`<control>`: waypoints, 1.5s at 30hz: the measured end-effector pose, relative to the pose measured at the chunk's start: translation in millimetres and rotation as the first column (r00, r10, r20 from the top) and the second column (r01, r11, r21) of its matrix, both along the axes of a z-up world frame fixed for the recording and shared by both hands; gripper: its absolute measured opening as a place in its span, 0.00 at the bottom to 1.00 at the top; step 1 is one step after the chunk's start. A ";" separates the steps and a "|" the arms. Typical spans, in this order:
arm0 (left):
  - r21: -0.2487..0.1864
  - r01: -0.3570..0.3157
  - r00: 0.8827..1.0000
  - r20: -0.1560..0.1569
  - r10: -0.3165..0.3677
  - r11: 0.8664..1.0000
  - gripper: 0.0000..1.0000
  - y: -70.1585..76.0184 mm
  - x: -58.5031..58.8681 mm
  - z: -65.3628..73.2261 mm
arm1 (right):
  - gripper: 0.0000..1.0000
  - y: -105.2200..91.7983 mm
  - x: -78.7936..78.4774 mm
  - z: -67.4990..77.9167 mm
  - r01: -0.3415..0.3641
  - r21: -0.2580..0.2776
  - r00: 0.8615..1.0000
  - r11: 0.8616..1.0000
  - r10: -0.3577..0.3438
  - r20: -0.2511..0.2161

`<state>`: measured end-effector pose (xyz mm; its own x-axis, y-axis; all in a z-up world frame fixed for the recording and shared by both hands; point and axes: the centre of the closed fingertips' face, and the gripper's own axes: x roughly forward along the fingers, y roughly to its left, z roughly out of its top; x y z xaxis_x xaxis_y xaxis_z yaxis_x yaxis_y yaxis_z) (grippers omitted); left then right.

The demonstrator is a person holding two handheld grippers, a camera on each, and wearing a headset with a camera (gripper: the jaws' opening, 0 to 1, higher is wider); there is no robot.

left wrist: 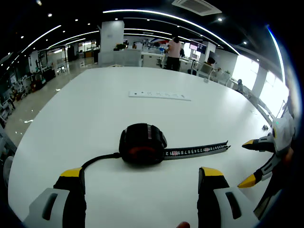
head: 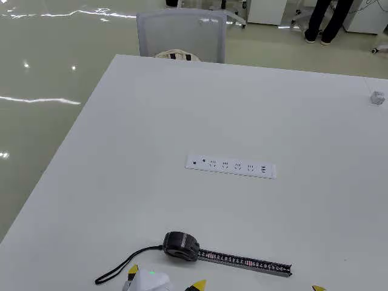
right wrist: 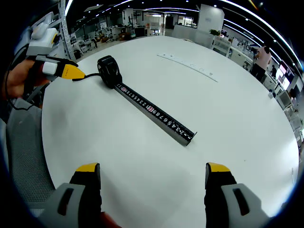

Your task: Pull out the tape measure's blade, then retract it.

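The head view looks forward and down from the near edge of the white table toward a chair past the far edge. The left gripper view sits low and close behind the tape measure, facing the power strip. The right gripper view stands farther off, looking along the blade from its tip end. All three share tape measure and power strip.

- Tape measure case: black, red band.
- Blade: dark, white numerals, red marks.
- Strap: black.
- Table: white.
- Power strip: white.
- Left gripper, right gripper: grey, yellow-tipped.
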<state>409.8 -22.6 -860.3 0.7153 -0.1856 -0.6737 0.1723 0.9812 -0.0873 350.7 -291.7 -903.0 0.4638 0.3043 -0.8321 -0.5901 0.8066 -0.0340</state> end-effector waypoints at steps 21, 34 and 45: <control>-0.015 -0.014 1.000 -0.002 0.014 1.000 0.93 -8.4 17.8 -8.8 | 0.87 -5.5 30.1 -3.3 -0.131 -0.051 0.991 0.990 0.132 0.012; -0.018 -0.027 1.000 -0.004 0.027 0.999 0.91 -12.3 27.0 -13.9 | 0.83 -10.9 45.6 -6.2 -0.233 -0.091 0.972 0.968 0.235 0.011; -0.021 -0.041 0.999 -0.006 0.041 0.999 0.90 -12.8 34.7 -18.0 | 0.78 -11.9 53.0 -11.2 -0.318 -0.111 0.947 0.942 0.320 -0.002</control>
<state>444.5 -35.3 -878.3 0.7187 -0.1702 -0.6742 0.1315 0.9854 -0.1086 403.6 -303.7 -914.2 0.3707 0.3470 -0.8615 -0.8145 0.5671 -0.1221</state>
